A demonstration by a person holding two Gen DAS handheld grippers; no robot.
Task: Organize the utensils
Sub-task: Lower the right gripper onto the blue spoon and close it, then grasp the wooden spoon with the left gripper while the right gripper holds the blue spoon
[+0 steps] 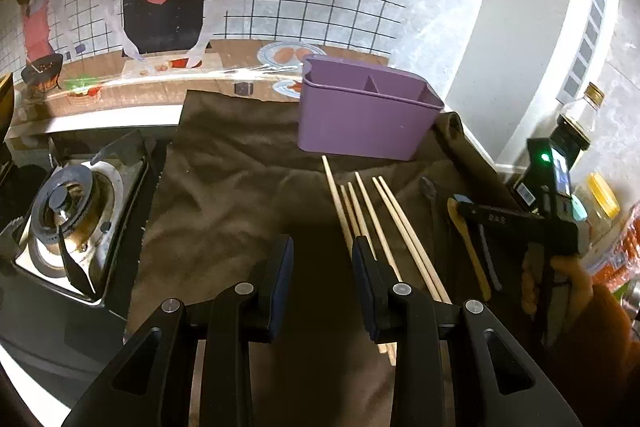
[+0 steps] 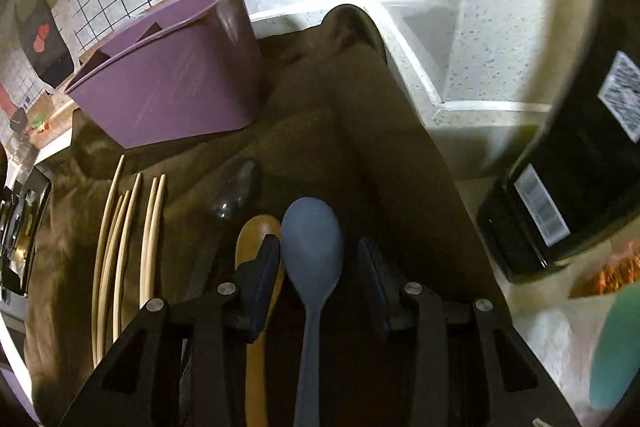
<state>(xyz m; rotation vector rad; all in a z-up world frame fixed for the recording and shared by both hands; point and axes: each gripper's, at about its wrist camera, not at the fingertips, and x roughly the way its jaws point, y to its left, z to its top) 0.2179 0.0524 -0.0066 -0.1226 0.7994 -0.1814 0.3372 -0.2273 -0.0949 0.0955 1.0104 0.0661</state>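
On the brown cloth (image 1: pixel 224 187), only the left wrist view shows the stove burner (image 1: pixel 68 211) at far left. Its left gripper (image 1: pixel 322 275) hovers with fingers apart and nothing between them, just beside six chopsticks (image 1: pixel 384 227). Behind stands the purple holder (image 1: pixel 360 123), its compartments empty as far as they show. Farther right, the right gripper (image 2: pixel 318 259) straddles a blue spoon (image 2: pixel 314 243); its left finger touches the bowl, its right stands apart, so no grip. Only the right wrist view shows clearly the wooden spoon (image 2: pixel 252 235) alongside and a dark spoon (image 2: pixel 238 187) beyond.
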